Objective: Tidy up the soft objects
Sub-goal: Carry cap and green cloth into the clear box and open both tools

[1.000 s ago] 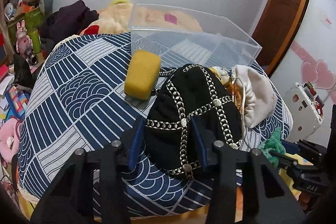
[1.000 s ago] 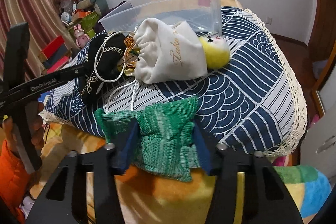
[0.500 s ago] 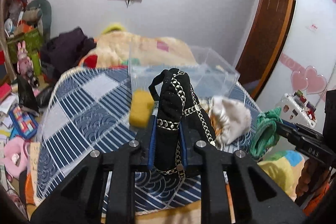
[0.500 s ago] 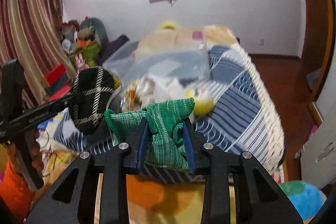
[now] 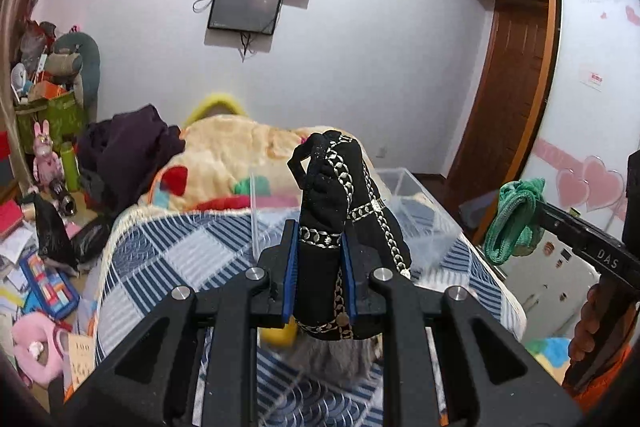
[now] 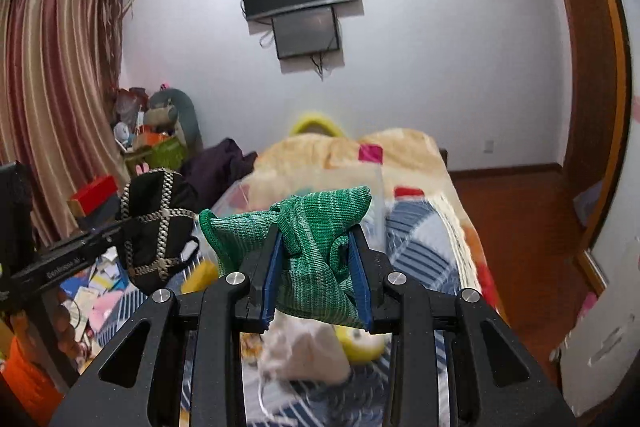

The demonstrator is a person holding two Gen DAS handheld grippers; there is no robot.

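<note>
My left gripper (image 5: 319, 269) is shut on a black cap with silver chain trim (image 5: 336, 203) and holds it up above the blue patterned cloth (image 5: 168, 259). My right gripper (image 6: 316, 277) is shut on a green knitted cloth (image 6: 316, 247), lifted clear of the surface. Each held thing also shows in the other view: the green cloth (image 5: 514, 219) at right, the black cap (image 6: 156, 223) at left. A clear plastic bin (image 5: 404, 187) stands behind the cap. A white drawstring pouch (image 6: 304, 351) and a yellow plush (image 6: 360, 343) lie below the right gripper.
A yellow sponge (image 5: 280, 337) lies under the left gripper. A beige blanket (image 5: 232, 155) and dark clothes (image 5: 128, 147) lie beyond the bin. Toys and books clutter the floor (image 5: 36, 279) at left. A wooden door (image 5: 508, 99) is at right.
Both grippers shut on their objects and lifted them: the left raised the black cap, the right raised the green cloth. Both views now look higher, toward the wall.
</note>
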